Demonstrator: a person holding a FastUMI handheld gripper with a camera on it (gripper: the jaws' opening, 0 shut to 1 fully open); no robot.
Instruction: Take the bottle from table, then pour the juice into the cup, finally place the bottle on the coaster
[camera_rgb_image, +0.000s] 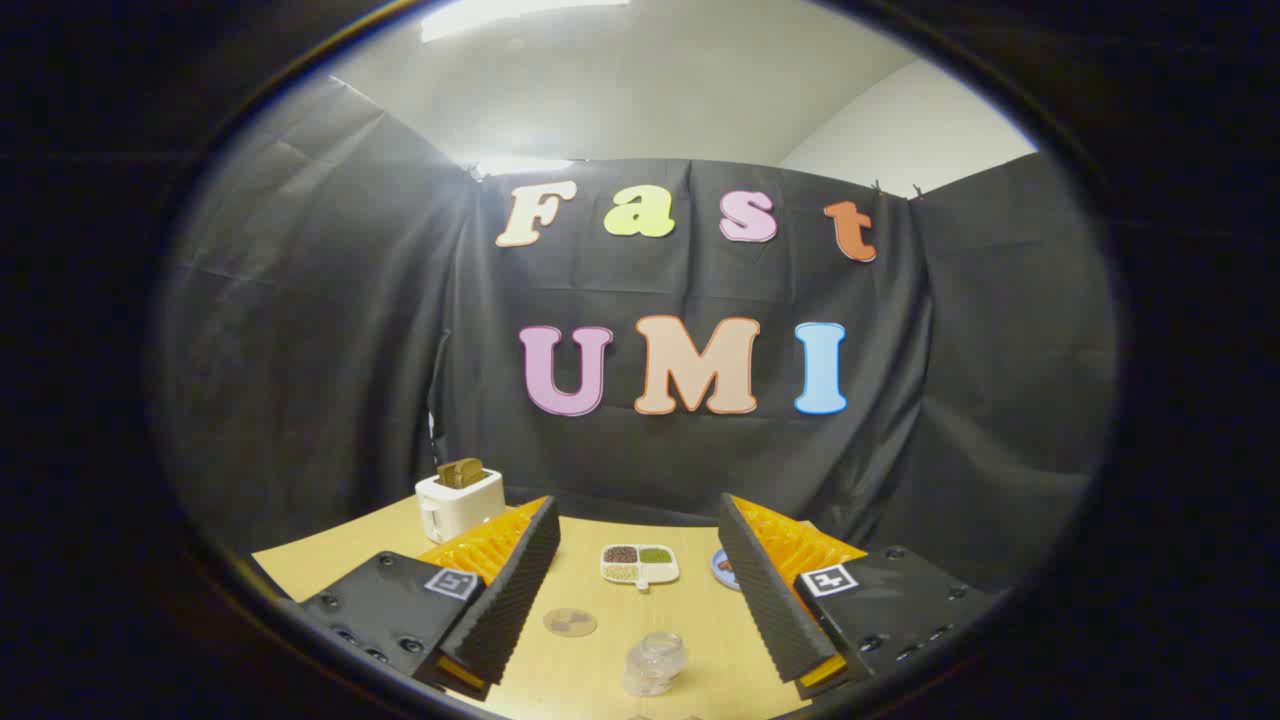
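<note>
the clear cup (655, 664) stood on the tabletop (330, 555) between the gripper (640, 585) fingers, touching neither; the gripper hung released, jaws wide apart. a round coaster (570, 622) lay just left of the cup. beyond the fingers sat a compartment dish (640, 565), and a white toaster (458, 503) near the far left edge.

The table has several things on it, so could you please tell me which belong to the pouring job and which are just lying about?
Job: clear cup between the open tongs; round coaster just beyond the cup.
Lying about: toaster holding toast; divided snack dish; small blue plate behind one finger.
</note>
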